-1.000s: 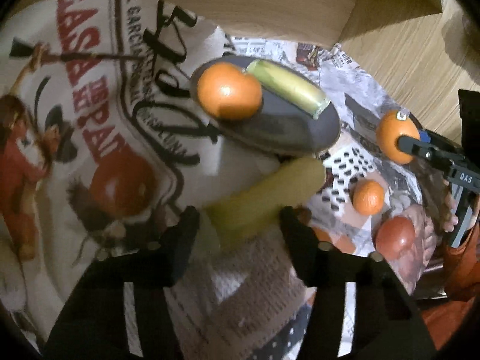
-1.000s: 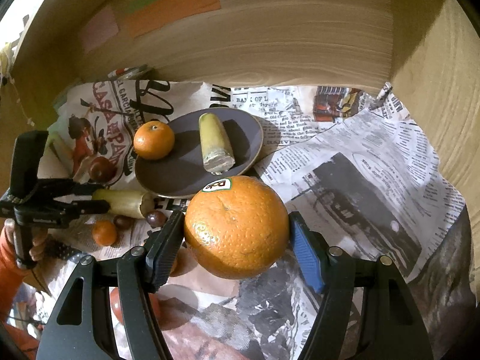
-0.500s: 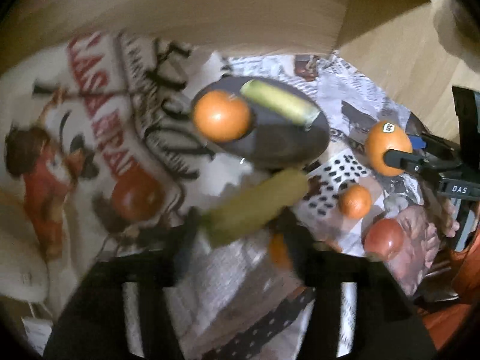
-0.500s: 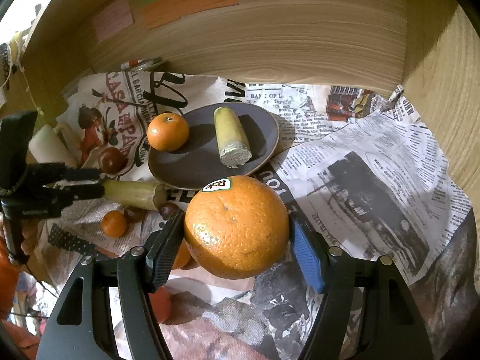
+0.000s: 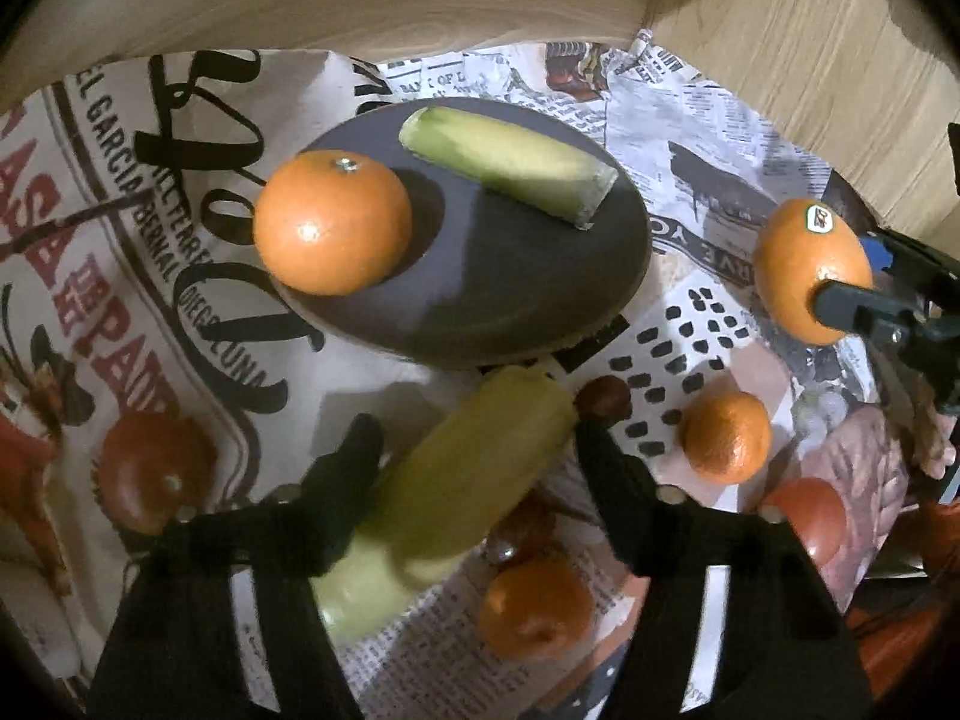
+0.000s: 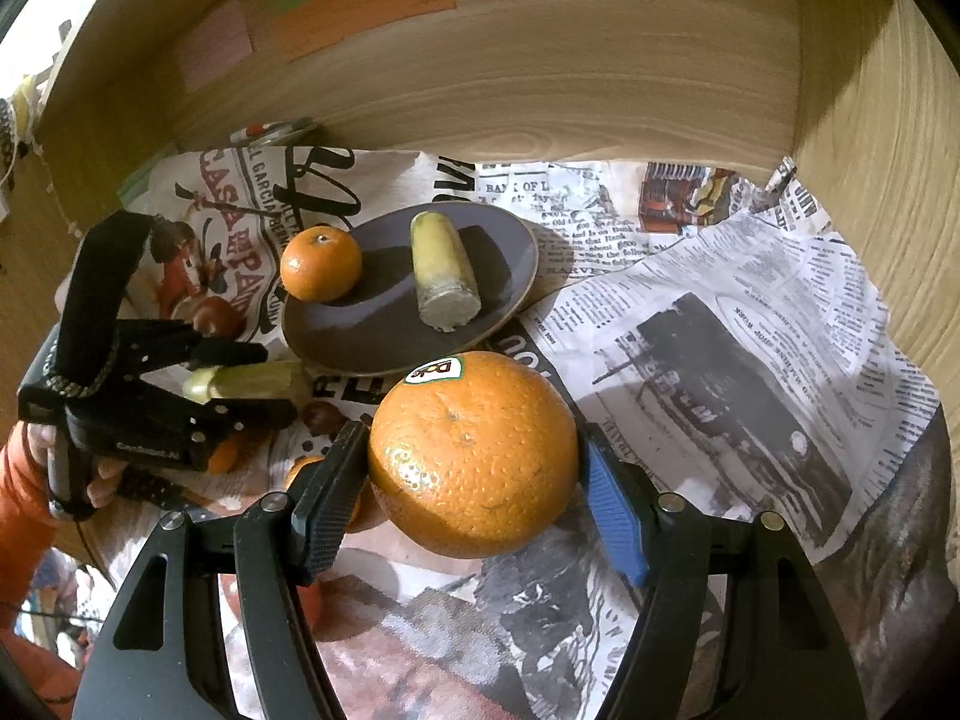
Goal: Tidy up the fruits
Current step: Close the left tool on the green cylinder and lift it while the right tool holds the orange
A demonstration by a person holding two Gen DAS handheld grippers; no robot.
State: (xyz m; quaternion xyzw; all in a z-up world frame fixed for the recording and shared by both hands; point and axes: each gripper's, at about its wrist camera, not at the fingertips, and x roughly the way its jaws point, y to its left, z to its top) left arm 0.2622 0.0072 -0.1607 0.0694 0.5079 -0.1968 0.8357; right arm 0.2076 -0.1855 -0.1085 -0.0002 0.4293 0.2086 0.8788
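Right gripper point(image 6: 474, 468): jaws pinching a large orange point(image 6: 473, 453) on both sides; one pad is black, the other blue. The orange has a small sticker on its far top edge and is held above the newspaper point(image 6: 750, 324).
Left gripper point(image 5: 474, 450): jaws spread around a yellow-green banana piece point(image 5: 462, 480); the banana piece lies diagonally between them, its far end pointing toward the plate point(image 5: 528, 300). The left jaw appears to touch it; whether the right jaw touches cannot be told.
Plate: dark, round, on the newspaper, just beyond both grippers.
On the plate: a small mandarin point(image 5: 332, 222) on the left side and a second banana piece point(image 5: 510, 165) on the far right side, the two apart.
Loose fruit near the left gripper: a small mandarin point(image 5: 727, 437) to the right, another mandarin point(image 5: 536, 609) nearer and partly under the jaws, a red tomato point(image 5: 807, 519) far right, and a small dark round fruit point(image 5: 605, 399) beside the banana tip.
Surroundings: wooden walls point(image 6: 570, 72) behind and to the right, with coloured paper notes point(image 6: 360, 6) stuck on the back wall.
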